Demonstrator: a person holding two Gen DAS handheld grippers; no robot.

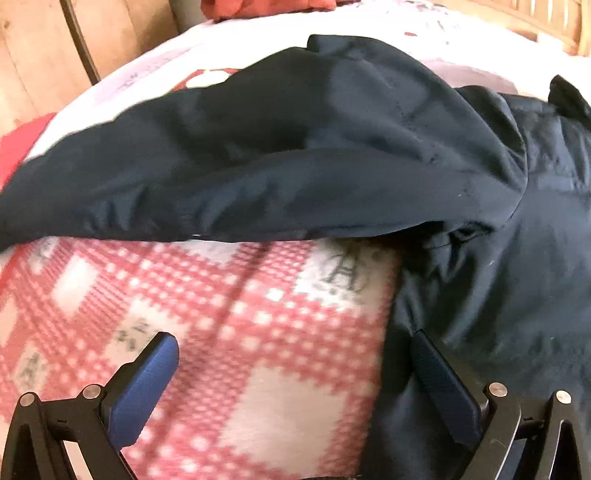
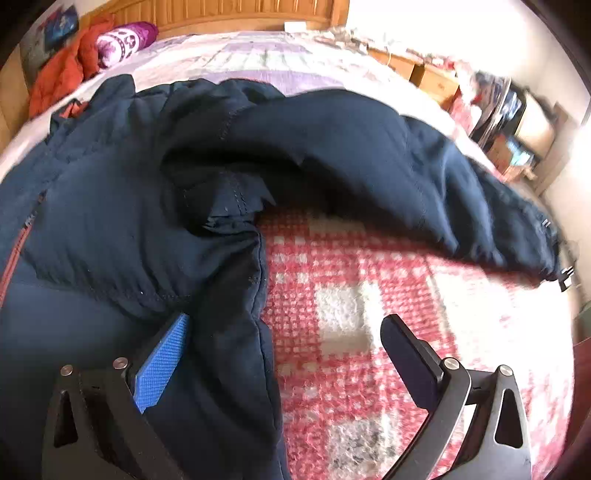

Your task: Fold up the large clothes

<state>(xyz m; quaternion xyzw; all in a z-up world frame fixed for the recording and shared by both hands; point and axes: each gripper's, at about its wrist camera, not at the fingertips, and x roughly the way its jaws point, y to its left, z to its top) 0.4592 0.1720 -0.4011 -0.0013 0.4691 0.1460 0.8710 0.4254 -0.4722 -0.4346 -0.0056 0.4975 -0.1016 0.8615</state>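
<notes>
A bed with a wooden headboard carries a red-and-white checked blanket, and a dark navy jacket lies spread across it, one sleeve stretched out sideways. The left hand-held gripper hovers low with its jaws wide, one blue finger over the blanket, the other at the jacket's edge. The right hand-held gripper is also spread wide, straddling the jacket's side hem. An orange garment lies near the headboard.
</notes>
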